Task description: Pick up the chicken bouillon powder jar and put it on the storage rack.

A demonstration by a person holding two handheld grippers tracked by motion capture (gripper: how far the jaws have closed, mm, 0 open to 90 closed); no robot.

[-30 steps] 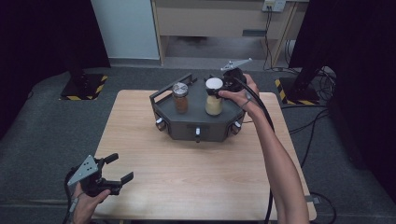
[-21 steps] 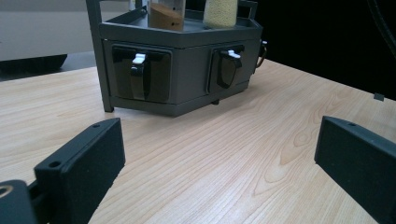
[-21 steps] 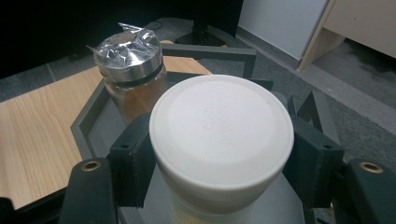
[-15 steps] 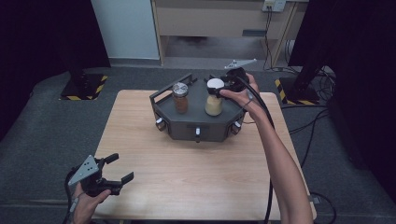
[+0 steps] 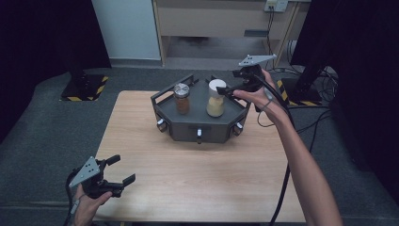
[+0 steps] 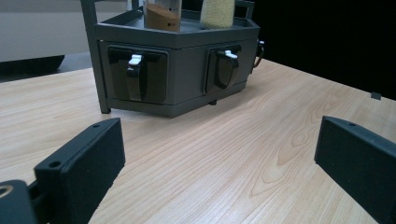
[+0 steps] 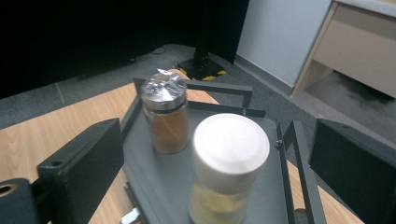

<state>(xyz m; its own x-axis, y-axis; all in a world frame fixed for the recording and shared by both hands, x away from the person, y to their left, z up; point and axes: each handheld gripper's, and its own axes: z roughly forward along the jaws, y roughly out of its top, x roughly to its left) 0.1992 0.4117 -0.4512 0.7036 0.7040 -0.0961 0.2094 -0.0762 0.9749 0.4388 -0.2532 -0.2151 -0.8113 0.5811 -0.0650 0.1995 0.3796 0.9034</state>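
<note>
A dark grey six-sided rack point(image 5: 188, 129) stands at the back middle of the wooden table point(image 5: 197, 179). On it stand a silver-lidded jar of brown powder point(image 5: 181, 99) and a white-lidded jar of pale yellow grains point(image 5: 216, 100). My right gripper point(image 5: 228, 82) hovers just right of the white-lidded jar. Its jaws have just been opening and now stand open, clear of the jar. In the right gripper view the white-lidded jar point(image 7: 229, 163) sits ahead between the jaws, untouched, with the silver-lidded jar point(image 7: 164, 112) behind it. My left gripper point(image 5: 121, 169) rests open near the table's front left corner, facing the rack point(image 6: 187, 70).
The rack's front faces carry black latches with white tips point(image 6: 134, 70). Cables point(image 5: 324, 117) lie on the floor to the right. A stand base with yellow-black stripes point(image 5: 84, 87) sits at the back left. A pale cabinet point(image 5: 207, 23) stands behind the table.
My right gripper has spread its jaws, let go of the white-lidded jar, and drawn back to the right and a little upward. The left gripper has stayed put.
</note>
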